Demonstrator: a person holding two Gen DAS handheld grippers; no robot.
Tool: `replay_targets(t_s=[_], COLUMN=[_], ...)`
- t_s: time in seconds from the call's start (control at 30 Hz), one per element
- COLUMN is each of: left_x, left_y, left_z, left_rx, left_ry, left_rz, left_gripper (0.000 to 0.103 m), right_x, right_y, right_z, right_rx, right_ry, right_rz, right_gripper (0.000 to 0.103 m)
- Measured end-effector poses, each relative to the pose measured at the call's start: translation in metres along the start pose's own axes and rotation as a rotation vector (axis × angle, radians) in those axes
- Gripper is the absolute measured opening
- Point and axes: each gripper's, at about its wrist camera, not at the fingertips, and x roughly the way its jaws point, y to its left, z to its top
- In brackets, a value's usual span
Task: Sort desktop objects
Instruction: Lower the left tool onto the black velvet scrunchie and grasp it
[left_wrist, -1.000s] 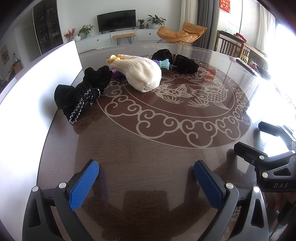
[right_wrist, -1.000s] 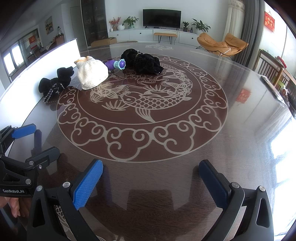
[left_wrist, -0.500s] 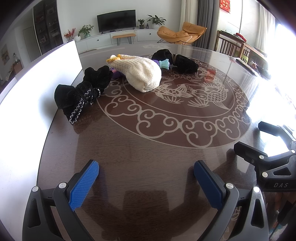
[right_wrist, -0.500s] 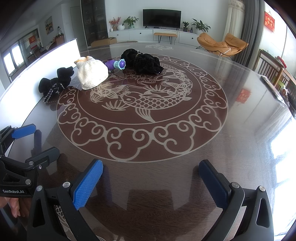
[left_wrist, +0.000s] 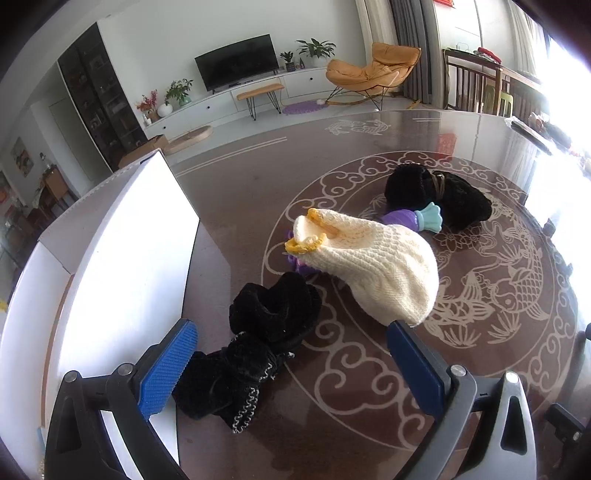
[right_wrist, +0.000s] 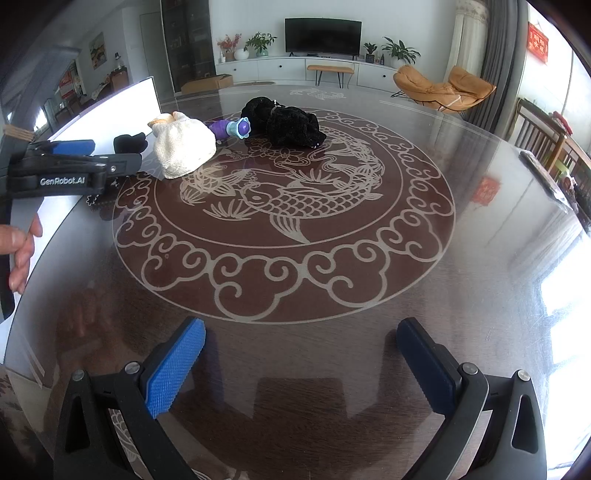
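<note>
The cream knitted pouch (left_wrist: 373, 266) serves as the landmark on the dark table (left_wrist: 332, 424) with its pale fish-and-cloud inlay. Left of the pouch stands a white box (left_wrist: 122, 266), its tall wall close beside the black cloth items. Behind the pouch, on its far right, lies a purple and teal toy (left_wrist: 413, 219), touching a black fuzzy bundle (left_wrist: 439, 195). A second purple piece peeks out from under the pouch's near-left edge, mostly hidden.

In front of the pouch and to its left lies a black velvet scrunchie (left_wrist: 273, 310), and nearer still a black trimmed cloth piece (left_wrist: 229, 376) with a white stitched edge. The left gripper (left_wrist: 291, 363) has its blue pads spread wide; the trimmed piece sits between them, close against the left pad, while the pouch's near end lies just above the right pad. Nothing is pinched.

The right gripper (right_wrist: 301, 363) is also spread wide, well in front of the pouch (right_wrist: 183, 147) over bare table, nothing between its pads. Only the right wrist view shows the left gripper (right_wrist: 110, 158) from the side, the hand (right_wrist: 20, 254) holding it, and the toy's (right_wrist: 232, 128) purple end face
</note>
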Motion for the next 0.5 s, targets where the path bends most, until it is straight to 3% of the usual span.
replay_targets(t_s=[0.1, 0.17, 0.2, 0.23, 0.27, 0.4, 0.5], left_x=[0.026, 0.023, 0.020, 0.017, 0.013, -0.005, -0.023], left_y=[0.011, 0.016, 0.016, 0.017, 0.020, 0.025, 0.017], left_z=[-0.001, -0.004, -0.006, -0.010, -0.014, -0.037, -0.059], left_rx=[-0.029, -0.039, -0.040, -0.043, -0.065, -0.151, -0.133], left_ry=[0.080, 0.050, 0.039, 0.017, 0.001, -0.024, -0.034], left_rz=[-0.040, -0.106, -0.128, -0.149, -0.181, -0.244, -0.247], left_gripper=[0.103, 0.102, 0.081, 0.067, 0.041, 0.036, 0.036], right_x=[0.000, 0.000, -0.001, 0.000, 0.000, 0.000, 0.000], right_y=[0.000, 0.000, 0.000, 0.000, 0.000, 0.000, 0.000], right_z=[0.000, 0.000, 0.000, 0.000, 0.000, 0.000, 0.000], right_rx=[0.000, 0.000, 0.000, 0.000, 0.000, 0.000, 0.000], right_ry=[0.000, 0.000, 0.000, 0.000, 0.000, 0.001, 0.000], right_rz=[0.000, 0.000, 0.000, 0.000, 0.000, 0.000, 0.000], right_gripper=[0.103, 0.103, 0.103, 0.103, 0.103, 0.103, 0.103])
